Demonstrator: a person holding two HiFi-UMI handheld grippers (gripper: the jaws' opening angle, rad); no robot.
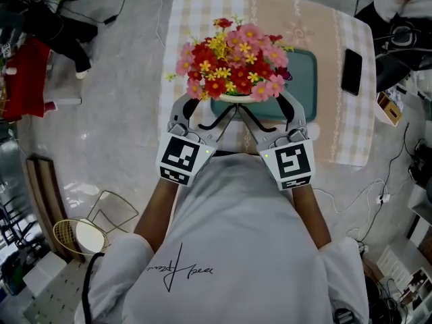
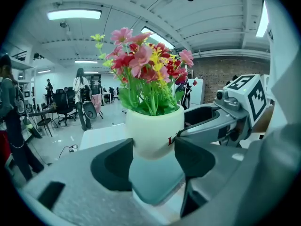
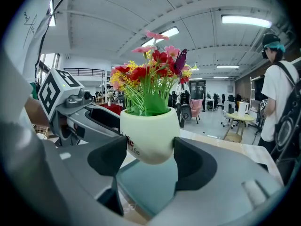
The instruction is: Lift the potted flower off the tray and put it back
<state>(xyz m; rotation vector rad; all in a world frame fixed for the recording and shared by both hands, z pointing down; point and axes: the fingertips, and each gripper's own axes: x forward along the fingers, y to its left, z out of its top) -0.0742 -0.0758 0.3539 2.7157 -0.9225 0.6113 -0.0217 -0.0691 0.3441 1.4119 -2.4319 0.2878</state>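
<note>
A busy open room stands behind a surface (image 1: 337, 127) under a checked cloth. The left tool (image 2: 154, 155) and the right tool (image 3: 149, 158) each clamp the white pot (image 3: 149, 132) of the potted flower (image 1: 233, 59), one from either side, keeping it upright. Directly below the tools lies the teal tray (image 1: 305, 79), and the pot's base looks just clear of it. Out past the right tool, a black phone (image 1: 352, 71) rests on the cloth.

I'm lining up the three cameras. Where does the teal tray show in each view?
Head view: tray upper centre-right, partly hidden by the potted flower.
Left gripper view: tray lower centre, seen between the jaws.
Right gripper view: tray lower centre, seen between the jaws.
Shared landmark: the potted flower, above the tray in every view.
</note>
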